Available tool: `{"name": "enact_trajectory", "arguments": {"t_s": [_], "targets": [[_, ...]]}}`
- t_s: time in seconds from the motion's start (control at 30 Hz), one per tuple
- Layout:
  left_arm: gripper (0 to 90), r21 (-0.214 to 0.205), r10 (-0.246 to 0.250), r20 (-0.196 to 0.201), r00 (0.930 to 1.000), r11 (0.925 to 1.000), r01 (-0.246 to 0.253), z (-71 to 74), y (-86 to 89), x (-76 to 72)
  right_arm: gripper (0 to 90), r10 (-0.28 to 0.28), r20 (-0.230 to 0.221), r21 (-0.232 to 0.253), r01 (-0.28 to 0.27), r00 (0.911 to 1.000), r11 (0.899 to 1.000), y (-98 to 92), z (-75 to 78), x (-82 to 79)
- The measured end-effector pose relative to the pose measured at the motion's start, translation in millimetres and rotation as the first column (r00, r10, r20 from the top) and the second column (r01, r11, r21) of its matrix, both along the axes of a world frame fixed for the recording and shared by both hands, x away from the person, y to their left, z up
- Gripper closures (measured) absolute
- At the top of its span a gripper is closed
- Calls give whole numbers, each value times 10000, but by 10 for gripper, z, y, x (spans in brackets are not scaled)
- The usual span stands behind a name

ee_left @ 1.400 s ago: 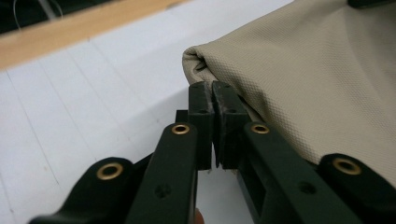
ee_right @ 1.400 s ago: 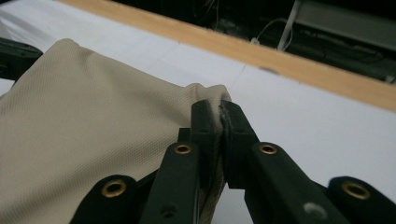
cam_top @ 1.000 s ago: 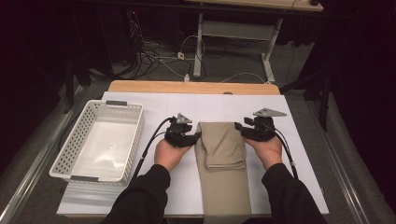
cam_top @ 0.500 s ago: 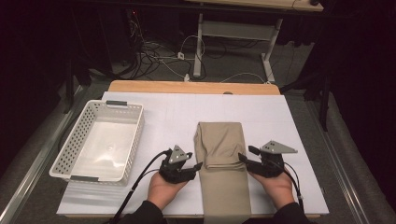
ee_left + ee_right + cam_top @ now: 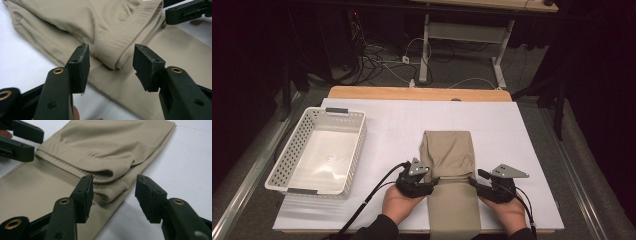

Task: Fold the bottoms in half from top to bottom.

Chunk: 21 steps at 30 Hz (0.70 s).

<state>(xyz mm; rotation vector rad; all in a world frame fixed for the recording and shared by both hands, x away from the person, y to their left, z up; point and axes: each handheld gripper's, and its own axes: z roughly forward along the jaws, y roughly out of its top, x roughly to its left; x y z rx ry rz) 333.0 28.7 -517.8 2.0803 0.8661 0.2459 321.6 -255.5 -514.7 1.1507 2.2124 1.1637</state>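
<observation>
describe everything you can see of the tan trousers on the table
The tan trousers are a fine-knit, slightly ribbed cloth, lying flat on the white table cover as a long narrow strip running toward the person. The far part is folded back over the rest, so the gathered waistband edge lies across the middle. The near end reaches the table's front edge. The left gripper and right gripper sit at opposite corners of that fold, jaws apart around the cloth, pads not pressing it.
</observation>
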Motion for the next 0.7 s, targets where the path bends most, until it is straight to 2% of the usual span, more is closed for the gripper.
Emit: {"name": "enact_trajectory", "arguments": {"t_s": [0.13, 0.37, 0.53, 0.6, 0.7], "targets": [[478, 482, -112, -51, 9999, 9988, 114, -9, -78, 16, 511, 92, -30, -148, -92, 10000, 9998, 21, -6, 8], [509, 634, -115, -134, 9998, 9979, 124, -16, -96, 24, 527, 150, -43, -136, -151, 9999, 9998, 60, 0, 46], [590, 957, -352, -214, 9992, 9947, 371, -22, -133, 26, 550, 145, -393, -287, -156, 9991, 9995, 86, -13, 91], [618, 952, -379, -242, 9990, 9947, 400, -22, -130, 30, 561, 153, -541, -388, -175, 9984, 9991, 96, -21, 107], [709, 929, -496, -224, 9985, 9943, 515, -23, -131, 26, 641, 152, -617, -338, -173, 9980, 9993, 89, -22, 114]]}}
